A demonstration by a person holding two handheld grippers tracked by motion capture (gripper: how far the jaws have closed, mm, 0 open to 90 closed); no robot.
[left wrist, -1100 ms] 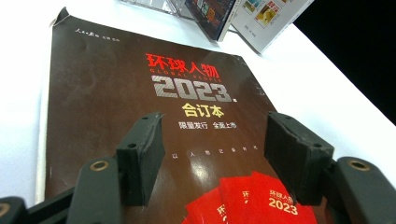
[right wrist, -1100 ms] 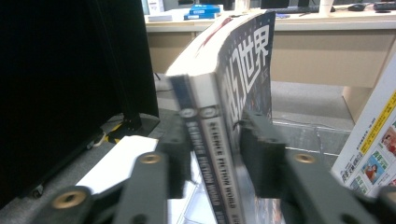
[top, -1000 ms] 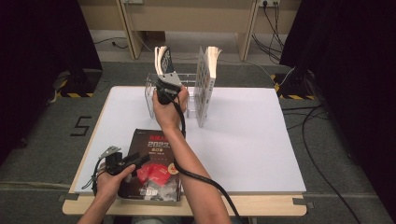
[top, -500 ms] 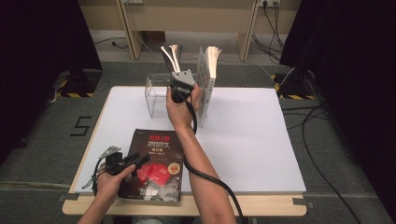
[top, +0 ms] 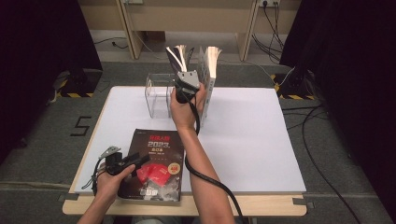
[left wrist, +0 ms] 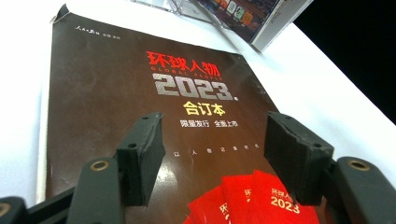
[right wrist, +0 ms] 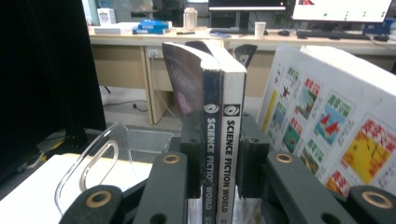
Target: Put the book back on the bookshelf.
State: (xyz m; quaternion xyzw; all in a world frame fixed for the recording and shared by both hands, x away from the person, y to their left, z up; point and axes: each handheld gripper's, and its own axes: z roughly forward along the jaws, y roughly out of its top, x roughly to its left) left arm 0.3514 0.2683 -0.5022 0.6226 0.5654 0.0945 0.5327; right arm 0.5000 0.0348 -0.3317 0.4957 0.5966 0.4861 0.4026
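right gripper (top: 183,77): my jaws have just been closing, now clamping two magazines (right wrist: 218,121), carried rightward since earlier | left gripper (left wrist: 212,161): jaws hanging wide over book (left wrist: 140,93), unmoved

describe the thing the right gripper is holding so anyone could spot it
At the far edge of the white table stands a clear acrylic rack. Beside it the right gripper clamps two upright magazines; unlike the cartoon-covered book alongside, their spines read Science Fiction World.
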